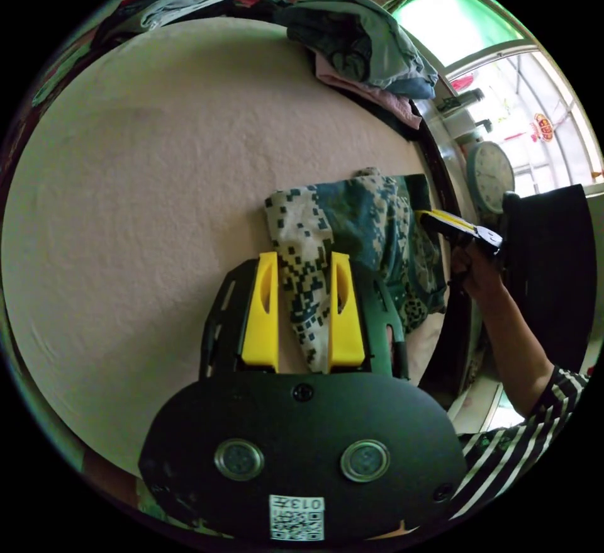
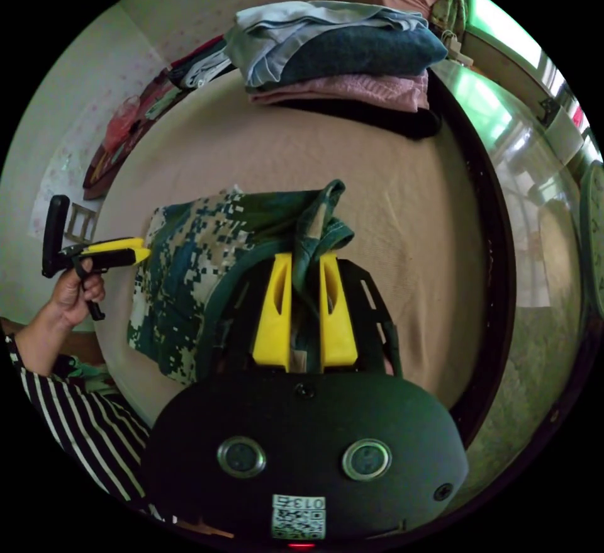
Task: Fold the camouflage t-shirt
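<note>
Bed (image 1: 126, 201): bears the camouflage t-shirt (image 1: 352, 226).
Grippers: my left gripper (image 1: 304, 263) and right gripper (image 2: 306, 263) each pinch shirt cloth.
Axis: shirt stretches between them.

L gripper (image 1: 304, 263): yellow jaws near parallel, a narrow gap w/ camo cloth bunched between them, both jaws pressing it. R gripper (image 2: 306, 263): jaws closer together, clamped on a bunched hem. In the left gripper view, the person's hand (image 1: 476, 268) grips the R gripper's handle, forearm bare, striped sleeve (image 1: 522, 440) at the elbow.
</note>
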`<action>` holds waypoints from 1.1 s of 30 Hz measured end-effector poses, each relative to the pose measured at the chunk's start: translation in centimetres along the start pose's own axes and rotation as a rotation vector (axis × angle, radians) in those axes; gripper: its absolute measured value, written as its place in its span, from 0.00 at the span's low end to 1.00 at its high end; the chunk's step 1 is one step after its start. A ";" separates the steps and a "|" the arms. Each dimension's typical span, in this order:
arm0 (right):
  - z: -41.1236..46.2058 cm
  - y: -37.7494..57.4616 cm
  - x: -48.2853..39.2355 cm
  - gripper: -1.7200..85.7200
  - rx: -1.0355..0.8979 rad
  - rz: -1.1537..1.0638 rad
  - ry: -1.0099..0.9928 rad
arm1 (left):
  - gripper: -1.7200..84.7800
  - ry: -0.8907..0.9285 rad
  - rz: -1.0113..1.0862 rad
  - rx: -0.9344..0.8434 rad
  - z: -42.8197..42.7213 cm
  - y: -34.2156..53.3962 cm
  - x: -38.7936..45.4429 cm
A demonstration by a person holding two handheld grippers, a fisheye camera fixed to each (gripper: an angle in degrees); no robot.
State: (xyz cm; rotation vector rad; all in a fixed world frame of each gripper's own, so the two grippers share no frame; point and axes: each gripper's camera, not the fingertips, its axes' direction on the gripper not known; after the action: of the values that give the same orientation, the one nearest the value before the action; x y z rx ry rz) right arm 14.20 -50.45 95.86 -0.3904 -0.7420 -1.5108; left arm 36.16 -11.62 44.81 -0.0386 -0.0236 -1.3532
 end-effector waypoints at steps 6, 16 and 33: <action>-1.5 0.1 -4.0 0.06 0.036 -0.075 0.136 | 0.04 0.031 -0.003 0.027 -1.6 0.2 0.9; -9.3 2.7 -13.9 0.04 0.286 -0.236 0.517 | 0.03 0.071 0.250 0.286 -10.9 3.2 3.5; -26.0 -19.2 -13.1 0.04 0.608 -0.379 0.532 | 0.03 -0.019 0.390 0.591 -26.4 -14.1 11.0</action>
State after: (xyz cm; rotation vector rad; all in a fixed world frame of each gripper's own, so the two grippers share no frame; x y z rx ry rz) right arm 1.82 -58.77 64.31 0.6196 -0.8220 -1.5474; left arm 24.60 -26.49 19.09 0.4223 -0.4107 -0.9142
